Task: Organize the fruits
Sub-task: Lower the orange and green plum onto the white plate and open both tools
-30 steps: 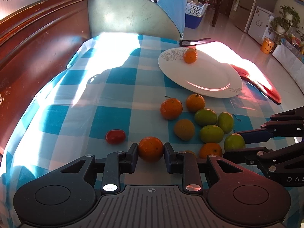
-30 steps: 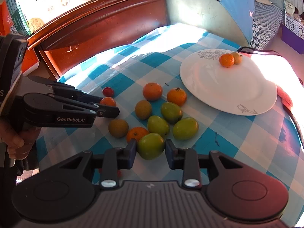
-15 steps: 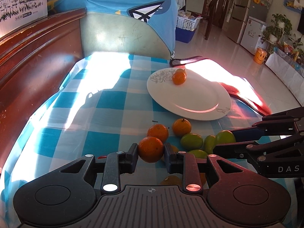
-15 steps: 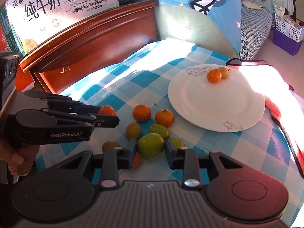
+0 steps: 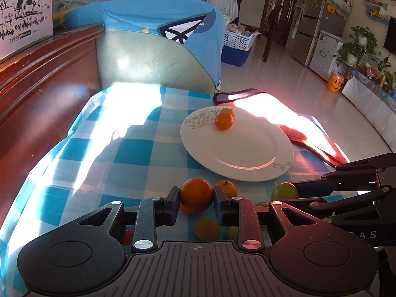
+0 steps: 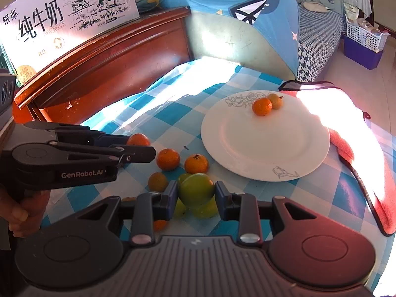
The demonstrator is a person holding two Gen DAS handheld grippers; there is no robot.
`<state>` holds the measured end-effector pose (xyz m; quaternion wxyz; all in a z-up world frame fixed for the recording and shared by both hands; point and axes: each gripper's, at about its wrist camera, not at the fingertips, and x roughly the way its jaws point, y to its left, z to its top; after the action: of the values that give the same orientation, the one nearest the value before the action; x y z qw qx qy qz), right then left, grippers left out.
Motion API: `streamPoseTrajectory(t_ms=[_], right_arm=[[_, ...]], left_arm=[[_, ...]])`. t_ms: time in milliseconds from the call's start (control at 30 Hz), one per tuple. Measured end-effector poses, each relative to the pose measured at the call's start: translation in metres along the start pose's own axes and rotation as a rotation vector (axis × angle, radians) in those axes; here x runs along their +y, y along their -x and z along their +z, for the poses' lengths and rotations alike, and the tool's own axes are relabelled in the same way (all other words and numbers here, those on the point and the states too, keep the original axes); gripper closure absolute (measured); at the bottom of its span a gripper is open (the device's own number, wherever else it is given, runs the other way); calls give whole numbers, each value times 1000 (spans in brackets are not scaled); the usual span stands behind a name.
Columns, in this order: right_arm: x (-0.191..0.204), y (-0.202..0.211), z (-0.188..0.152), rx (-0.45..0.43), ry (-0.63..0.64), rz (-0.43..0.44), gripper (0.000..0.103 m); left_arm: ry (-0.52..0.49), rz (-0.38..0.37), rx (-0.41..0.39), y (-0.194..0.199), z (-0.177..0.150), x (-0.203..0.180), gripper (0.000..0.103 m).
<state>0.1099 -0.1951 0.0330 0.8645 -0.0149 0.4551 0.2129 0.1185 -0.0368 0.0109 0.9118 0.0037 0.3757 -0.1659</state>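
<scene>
Left wrist view showed the left gripper [image 5: 196, 199] clamped on an orange [image 5: 196, 194], now lifted clear of the checked tablecloth [image 5: 128, 153] where it sat a second earlier. The right gripper [image 6: 196, 194] likewise gripped a raised green fruit [image 6: 196, 189]. The white plate [image 6: 264, 153] held a small orange [image 6: 261, 107] touching a yellowish fruit [image 6: 276, 101].

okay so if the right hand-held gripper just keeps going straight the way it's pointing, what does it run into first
Probably the near rim of the white plate. The right hand-held gripper, shut on a green fruit, points toward it above the loose fruit, though its height over the rim is unclear.
</scene>
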Motion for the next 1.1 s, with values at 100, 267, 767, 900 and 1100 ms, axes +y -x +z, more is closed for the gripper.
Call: streamPoseTrajectory(t_ms=[100, 267, 767, 900, 1100], right_arm=[[-3, 1, 3, -4, -10, -3, 71], [-12, 1, 11, -9, -36, -25, 71], [-60, -7, 36, -25, -176, -85, 71], [-75, -15, 37, -11, -225, -115, 71], [-86, -25, 33, 15, -277, -122, 71]], left_arm=[[-4, 3, -6, -3, 4, -2, 77], [-4, -1, -11, -9, 12, -5, 77], [-39, -39, -20, -44, 36, -17, 77], [-35, -52, -14, -58, 42, -19, 77], [-33, -58, 2, -76, 46, -20, 77]])
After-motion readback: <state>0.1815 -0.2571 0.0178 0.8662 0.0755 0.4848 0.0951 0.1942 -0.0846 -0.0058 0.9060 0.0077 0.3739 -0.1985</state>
